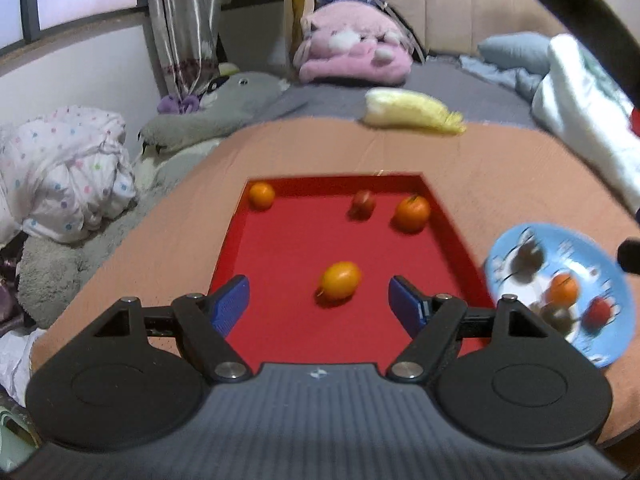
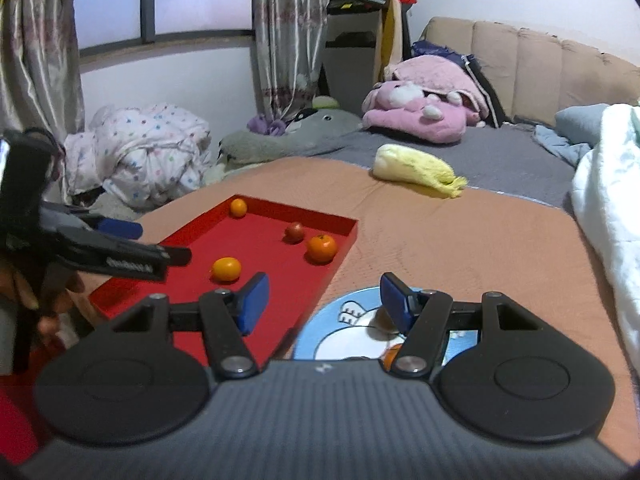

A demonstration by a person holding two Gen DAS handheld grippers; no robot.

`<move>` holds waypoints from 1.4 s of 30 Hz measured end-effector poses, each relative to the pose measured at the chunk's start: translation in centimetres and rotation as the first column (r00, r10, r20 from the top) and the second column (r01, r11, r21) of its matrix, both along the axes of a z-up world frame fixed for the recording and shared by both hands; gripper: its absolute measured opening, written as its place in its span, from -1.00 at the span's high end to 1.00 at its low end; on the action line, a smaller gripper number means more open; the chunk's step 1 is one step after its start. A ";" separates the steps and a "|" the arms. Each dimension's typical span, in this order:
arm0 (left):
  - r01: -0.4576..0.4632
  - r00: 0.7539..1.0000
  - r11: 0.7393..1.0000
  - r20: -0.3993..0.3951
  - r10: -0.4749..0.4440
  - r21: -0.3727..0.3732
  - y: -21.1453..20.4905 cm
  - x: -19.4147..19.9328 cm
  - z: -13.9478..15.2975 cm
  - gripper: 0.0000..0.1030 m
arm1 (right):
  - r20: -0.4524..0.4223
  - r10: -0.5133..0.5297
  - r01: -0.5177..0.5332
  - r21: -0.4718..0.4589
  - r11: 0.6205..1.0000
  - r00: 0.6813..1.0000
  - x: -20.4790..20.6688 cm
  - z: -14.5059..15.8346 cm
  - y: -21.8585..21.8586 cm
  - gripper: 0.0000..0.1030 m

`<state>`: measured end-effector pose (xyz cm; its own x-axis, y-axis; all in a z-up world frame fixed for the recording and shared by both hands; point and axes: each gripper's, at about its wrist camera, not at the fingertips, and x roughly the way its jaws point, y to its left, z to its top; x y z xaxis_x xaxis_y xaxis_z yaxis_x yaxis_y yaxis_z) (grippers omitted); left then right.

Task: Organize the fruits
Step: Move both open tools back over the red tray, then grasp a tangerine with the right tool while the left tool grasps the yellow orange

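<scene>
Evidently partway:
Tray (image 1: 444,216): we counted four fruits remaining.
Plate (image 1: 516,248): several fruits already delivered.
Left gripper (image 1: 319,304): fingers apart, empty, facing nearest orange (image 1: 339,281).
Right gripper (image 2: 325,300): fingers apart, empty.

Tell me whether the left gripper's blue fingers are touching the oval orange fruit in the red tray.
Apart. The left wrist view shows red tray floor between the oval orange fruit and each blue finger.

Nothing legible here. A small pale emblem (image 1: 317,374) sits on the ribbed grey body at the lower centre of the left wrist view, too tiny to read. In the right wrist view, white lettering (image 2: 129,266) runs along the black arm at left, blurred past reading. The blue plate (image 1: 616,280) carries cartoon drawings only.
</scene>
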<state>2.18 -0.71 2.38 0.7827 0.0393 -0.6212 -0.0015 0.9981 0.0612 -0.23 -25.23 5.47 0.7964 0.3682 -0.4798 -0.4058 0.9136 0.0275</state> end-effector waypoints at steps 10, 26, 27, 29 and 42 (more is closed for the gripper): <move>0.126 0.991 0.992 -0.051 -0.124 0.032 0.4 4.9 -3.2 -0.54 | -0.059 -0.049 0.046 -0.048 0.998 0.997 6.2 -2.1 4.7 -0.09; 0.076 0.978 0.994 -0.189 -0.091 -0.082 1.0 10.5 -6.3 -0.25 | -0.136 -0.048 0.019 -0.207 0.978 0.989 17.3 -5.7 11.5 0.19; 0.066 0.977 0.994 -0.198 -0.083 -0.089 1.2 10.7 -6.5 -0.21 | -0.145 -0.048 0.016 -0.217 0.976 0.988 17.8 -6.0 11.7 0.19; 0.047 0.973 0.991 -0.218 -0.074 -0.126 1.6 11.2 -6.9 -0.21 | -0.160 -0.049 0.010 -0.240 0.971 0.986 18.6 -6.5 12.1 0.19; 0.076 0.974 0.990 -0.203 -0.099 -0.118 0.7 11.6 -7.2 0.21 | -0.120 -0.013 -0.045 -0.466 0.883 0.993 19.8 -9.2 14.1 0.20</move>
<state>13.79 0.01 -4.83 0.6333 -0.1003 -0.7674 0.0870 0.9945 -0.0582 19.54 -11.16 -3.72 0.7200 0.0905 -0.6880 -0.4411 0.8250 -0.3532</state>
